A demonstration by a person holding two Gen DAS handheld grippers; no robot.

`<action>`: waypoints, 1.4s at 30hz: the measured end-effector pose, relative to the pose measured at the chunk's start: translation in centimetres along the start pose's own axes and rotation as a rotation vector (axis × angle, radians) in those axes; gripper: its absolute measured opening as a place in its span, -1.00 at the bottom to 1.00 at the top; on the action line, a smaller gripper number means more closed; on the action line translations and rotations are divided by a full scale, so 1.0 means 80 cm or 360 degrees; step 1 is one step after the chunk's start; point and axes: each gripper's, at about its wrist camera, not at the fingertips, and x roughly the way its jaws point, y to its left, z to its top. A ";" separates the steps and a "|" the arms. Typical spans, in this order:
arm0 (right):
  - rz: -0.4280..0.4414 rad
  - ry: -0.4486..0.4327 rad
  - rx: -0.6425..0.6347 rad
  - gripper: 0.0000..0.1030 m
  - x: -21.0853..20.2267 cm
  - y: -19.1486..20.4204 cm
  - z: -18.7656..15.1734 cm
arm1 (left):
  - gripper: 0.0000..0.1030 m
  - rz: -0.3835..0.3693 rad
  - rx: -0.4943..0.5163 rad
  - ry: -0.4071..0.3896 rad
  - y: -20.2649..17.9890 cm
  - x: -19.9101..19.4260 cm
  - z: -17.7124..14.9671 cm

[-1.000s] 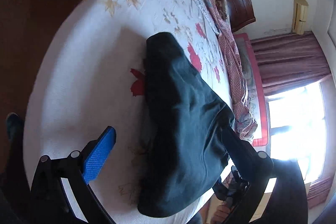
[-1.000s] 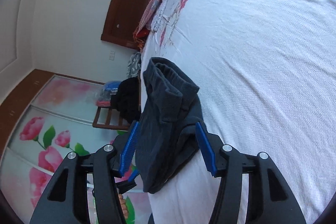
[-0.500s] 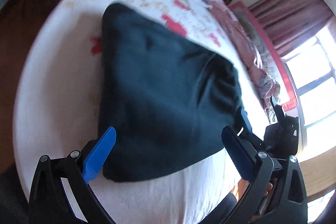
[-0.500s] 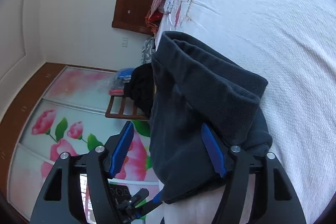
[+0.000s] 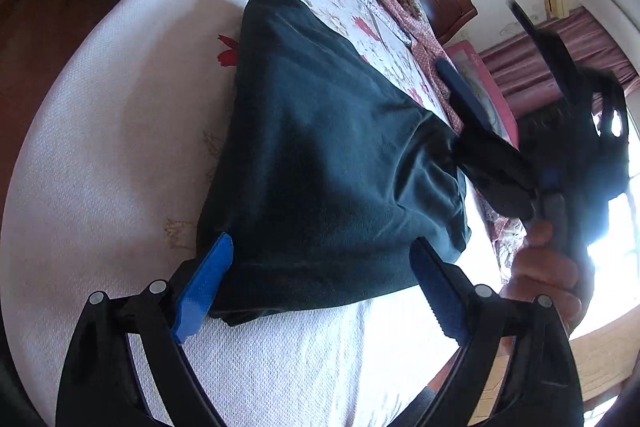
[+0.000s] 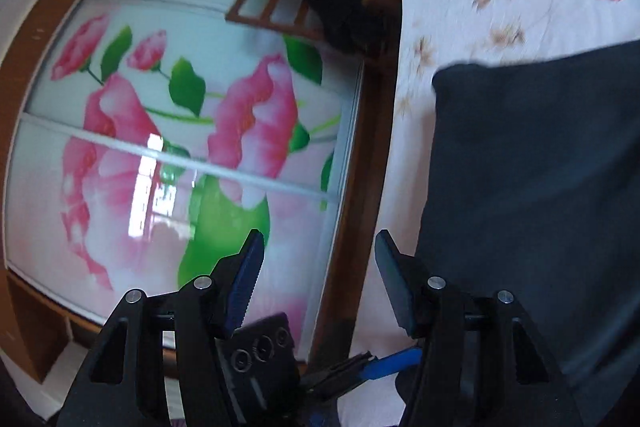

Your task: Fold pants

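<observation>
Your left gripper (image 5: 320,287) has its blue pads spread wide on either side of the near edge of the dark folded pants (image 5: 332,147), which lie on the white floral bedsheet (image 5: 100,155). Your right gripper (image 6: 318,279) is raised beside the pants' far corner, jaws apart and holding nothing

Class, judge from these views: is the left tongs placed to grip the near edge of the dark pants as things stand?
Probably yes. The left tongs stand open astride the near edge of the pants, which lie on the bed, with nothing between. The right tongs are open, off to the side.
</observation>
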 end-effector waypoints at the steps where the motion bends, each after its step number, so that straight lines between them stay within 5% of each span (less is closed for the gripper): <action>1: -0.0127 0.0082 0.0016 0.11 0.019 -0.013 -0.003 | 0.74 -0.0018 -0.0026 -0.0001 0.003 -0.001 0.001; 3: -0.0310 0.0156 0.0051 -0.42 0.038 -0.045 -0.012 | 0.74 -0.0081 -0.0098 -0.0014 0.014 -0.008 0.001; 4: -0.0378 0.0152 0.0092 -0.97 0.036 -0.054 -0.011 | 0.74 -0.0111 -0.0123 -0.0018 0.018 -0.009 0.000; 6: -0.0286 0.0098 0.0205 -0.96 0.020 -0.061 -0.013 | 0.74 -0.0108 -0.0118 -0.0012 0.019 -0.010 -0.002; 8: -0.0207 -0.0090 0.0122 -0.08 -0.022 -0.048 -0.011 | 0.74 -0.0095 -0.0112 -0.0011 0.017 -0.013 -0.003; 9: -0.0168 -0.0224 0.0135 0.08 -0.052 -0.047 -0.010 | 0.74 -0.0089 -0.0125 -0.0004 0.016 -0.015 -0.002; 14: -0.0034 -0.0900 0.0434 0.11 -0.212 -0.104 -0.027 | 0.94 -0.0035 -0.0208 -0.0029 0.010 -0.032 0.004; 15: -0.0008 -0.0954 0.0519 0.11 -0.226 -0.127 -0.034 | 0.95 -0.0015 -0.0161 -0.0029 0.005 -0.029 0.004; 16: -0.0029 -0.0979 0.0611 -0.19 -0.230 -0.148 -0.038 | 0.95 0.0005 -0.0112 0.0001 0.002 -0.021 0.002; 17: -0.0040 -0.0973 0.0692 -0.89 -0.229 -0.169 -0.043 | 0.95 0.0047 -0.0077 0.0038 0.003 -0.010 0.001; 21: -0.0021 -0.0987 0.0674 -1.00 -0.231 -0.176 -0.059 | 0.95 0.0197 0.0065 0.0030 0.005 -0.005 -0.011; 22: 0.0023 -0.0996 0.0659 -0.74 -0.236 -0.164 -0.060 | 0.95 0.0184 0.0063 0.0029 0.010 -0.006 -0.011; 23: 0.0048 -0.1029 0.0627 -0.14 -0.245 -0.153 -0.069 | 0.95 0.0165 0.0055 0.0029 0.011 -0.009 -0.010; 25: 0.0093 -0.1136 0.0572 0.46 -0.273 -0.127 -0.100 | 0.95 0.0119 -0.0046 0.0041 0.021 -0.016 -0.005; 30: -0.0015 -0.1048 0.0525 0.50 -0.285 -0.089 -0.199 | 0.95 0.0124 -0.0195 0.0037 0.033 -0.059 -0.017; 32: -0.0052 -0.1100 0.0554 0.50 -0.283 -0.085 -0.255 | 0.96 0.0173 -0.0096 0.0010 0.027 -0.082 -0.030; 38: -0.0485 -0.1103 0.0776 0.59 -0.258 -0.076 -0.385 | 0.96 0.0443 0.0233 -0.0043 -0.008 -0.126 -0.073; 42: -0.1187 -0.0958 0.0643 0.64 -0.229 -0.037 -0.399 | 0.96 0.0579 0.0388 0.0074 -0.023 -0.117 -0.109</action>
